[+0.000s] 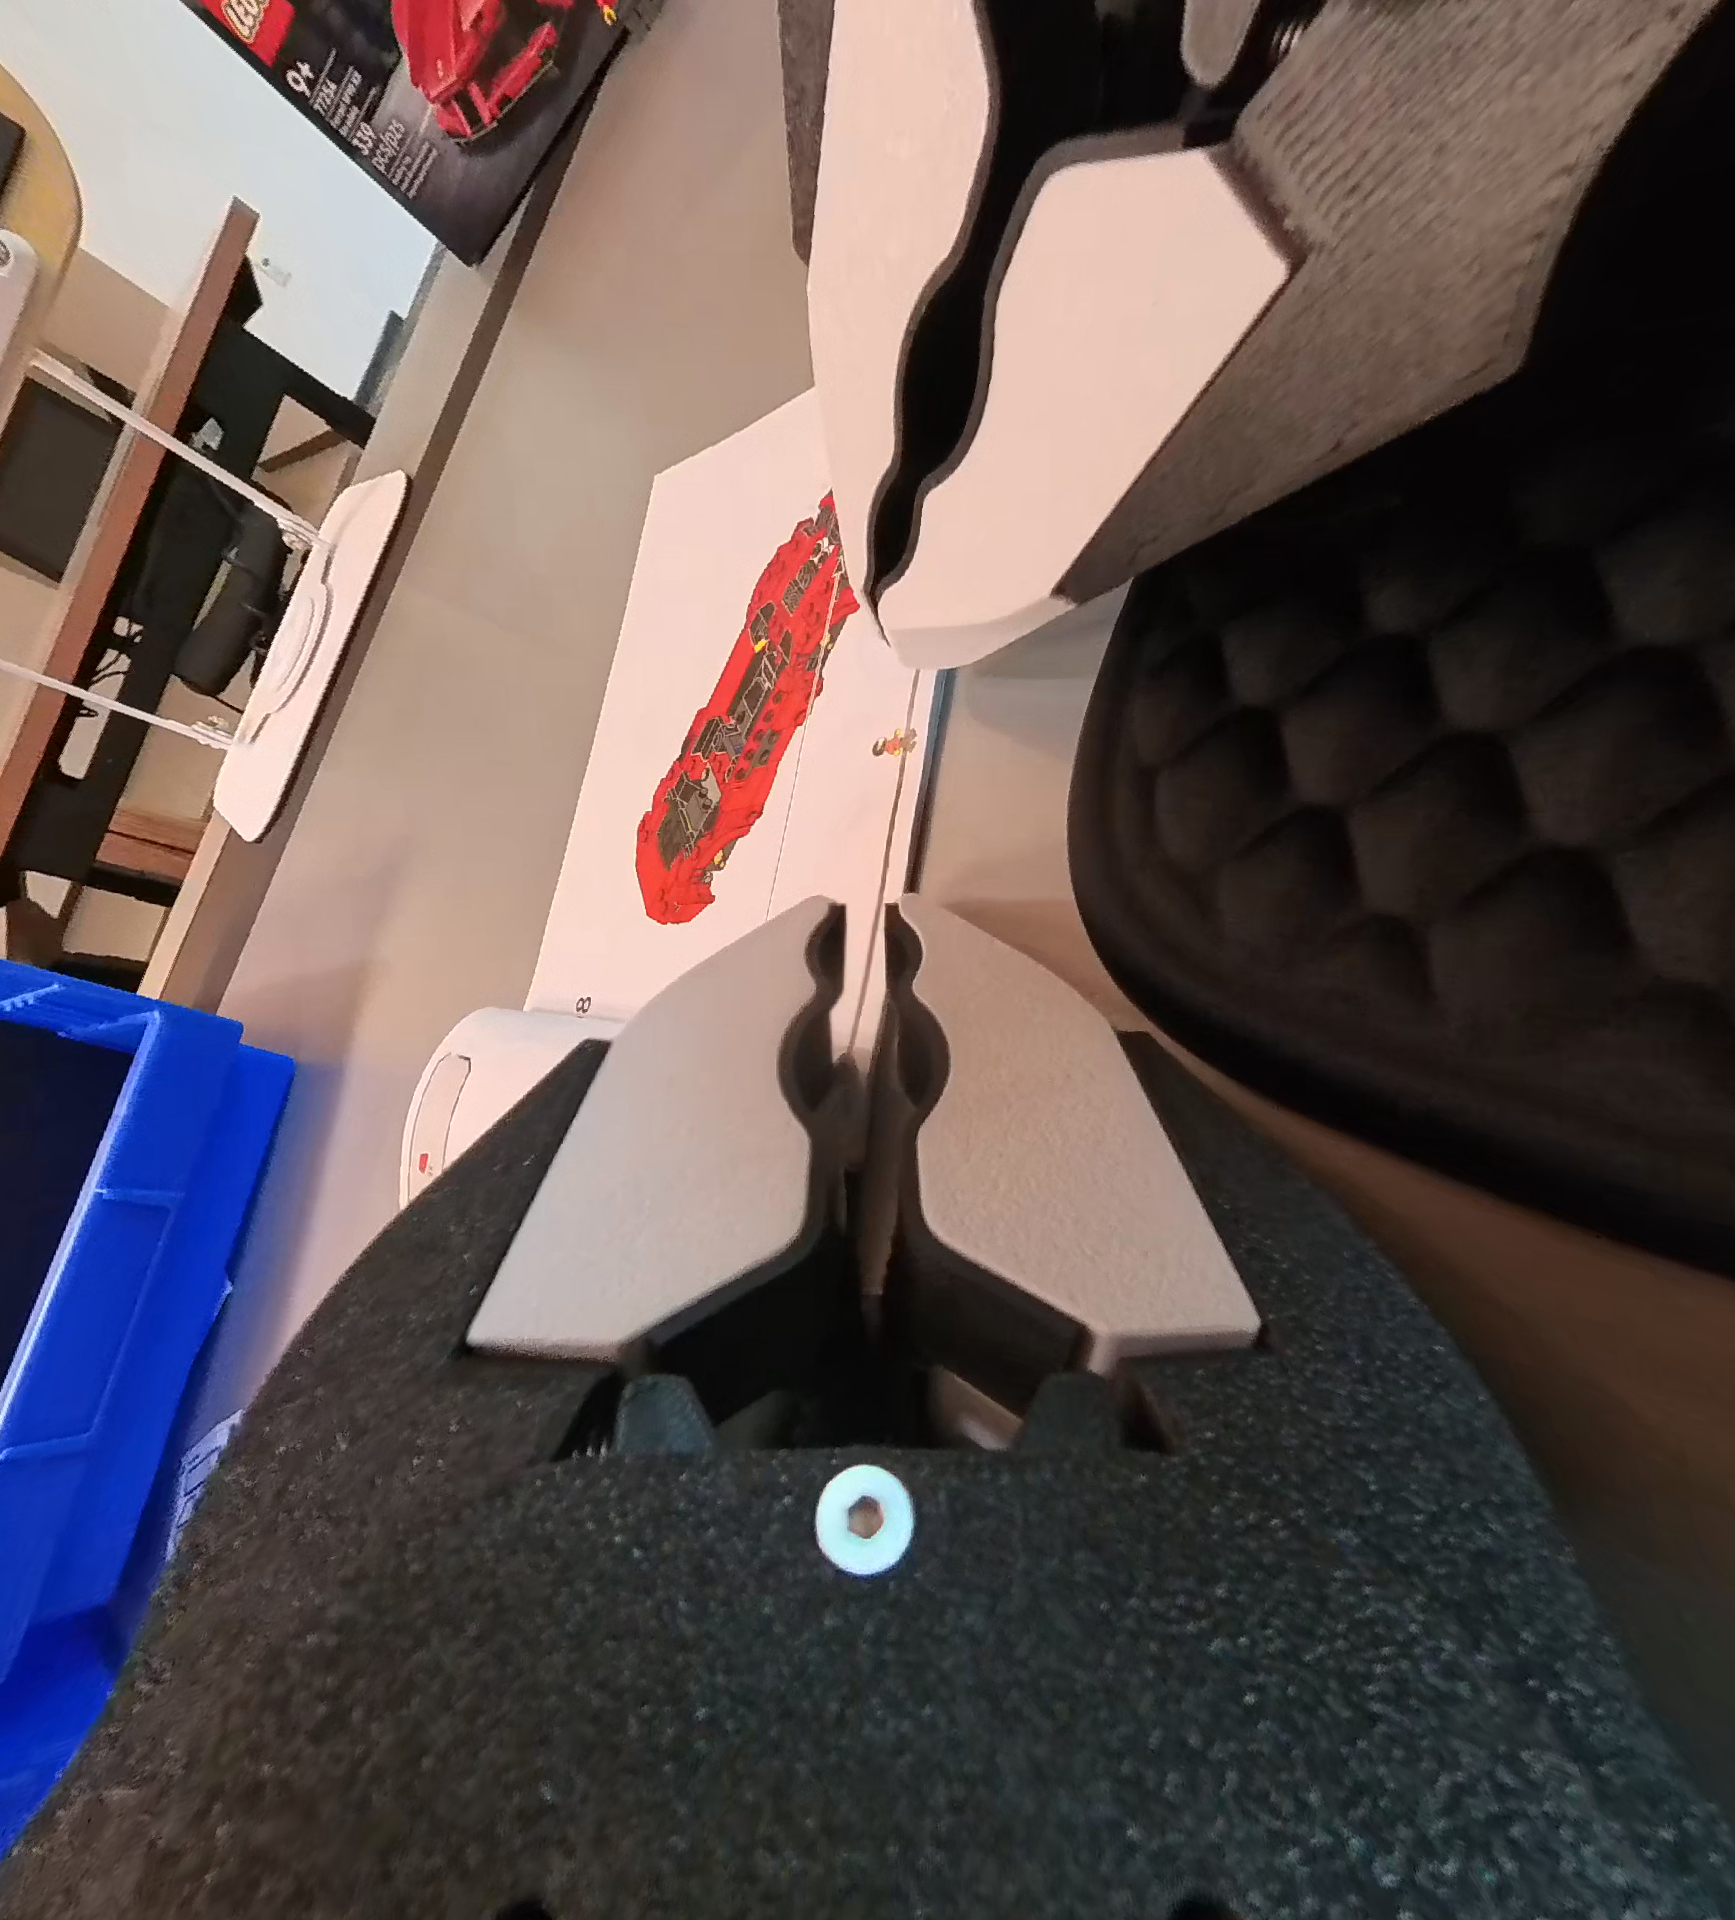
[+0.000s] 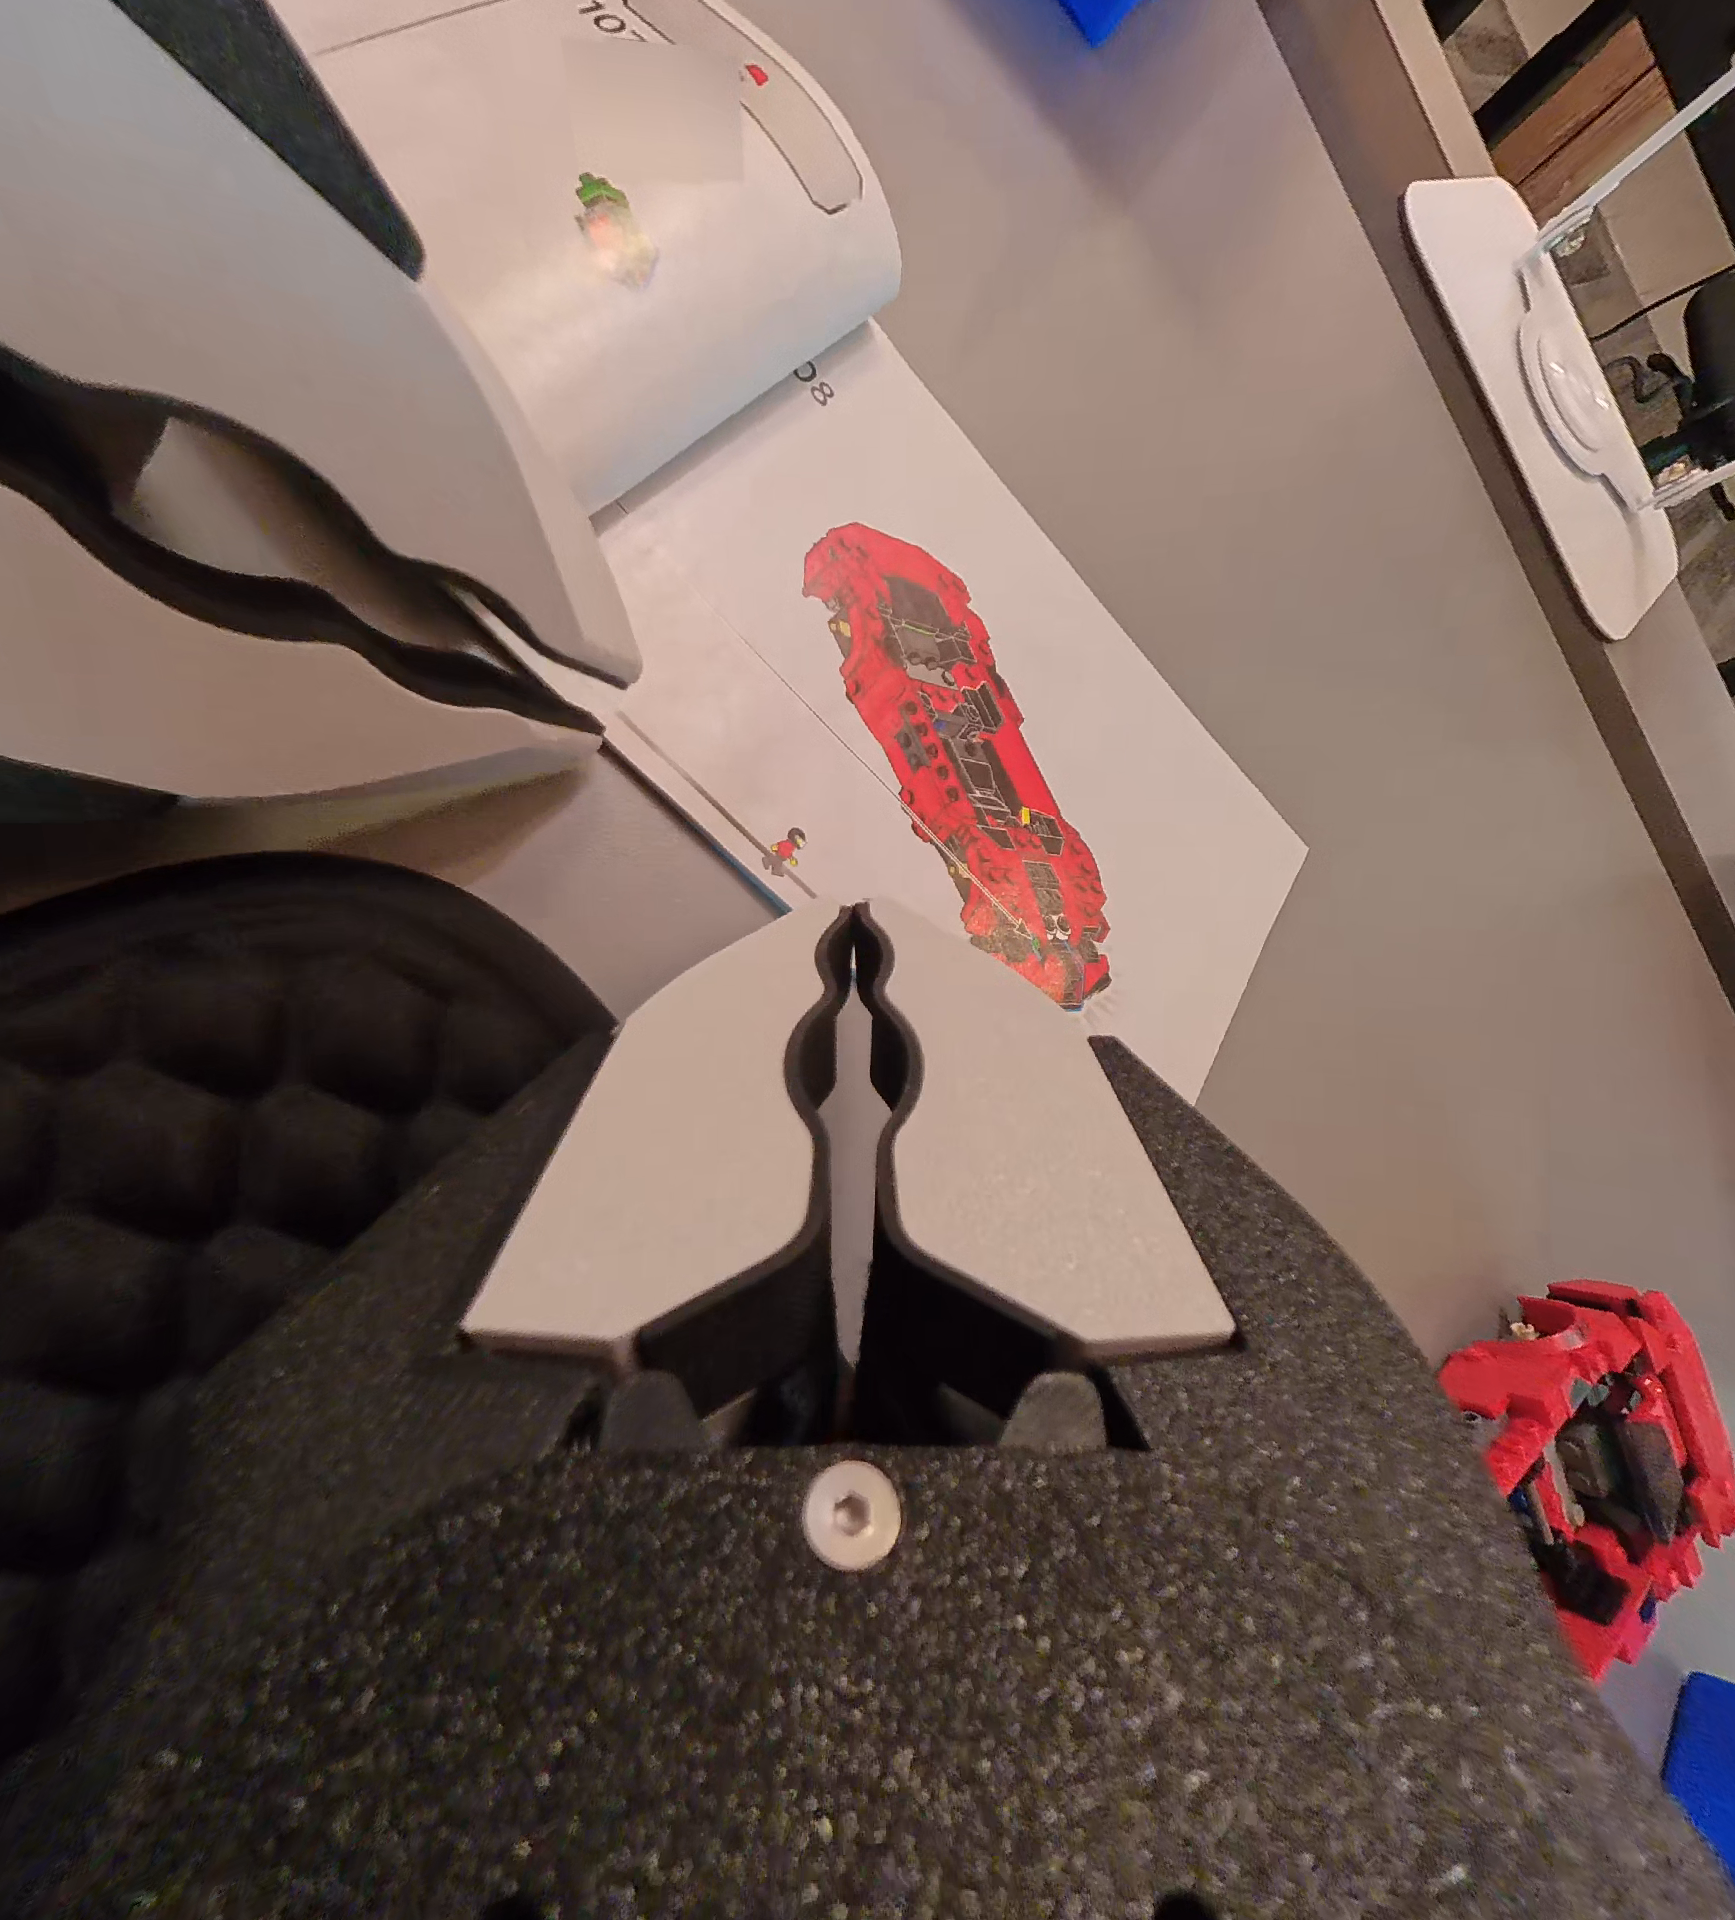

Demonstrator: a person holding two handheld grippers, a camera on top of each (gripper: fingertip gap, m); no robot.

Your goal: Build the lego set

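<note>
An open instruction booklet (image 1: 697, 582) lies on the grey table and shows a picture of a red car (image 2: 956, 748). One thin page (image 2: 852, 1195) stands up edge-on. My left gripper (image 1: 868, 920) is shut on this page's edge. My right gripper (image 2: 858, 914) is shut on the same page, a little farther along it. The right gripper also shows at the top of the left wrist view (image 1: 884, 613). The left gripper shows at the left of the right wrist view (image 2: 588, 722). A partly built red lego car (image 2: 1590, 1455) sits on the table at the right.
A blue bin (image 1: 63, 1299) stands close on the left. A black padded case (image 1: 1465, 831) lies beside the grippers. The lego box (image 1: 427, 94) is at the back. A white stand base (image 2: 1538, 395) sits near the table's dark edge (image 2: 1569, 623).
</note>
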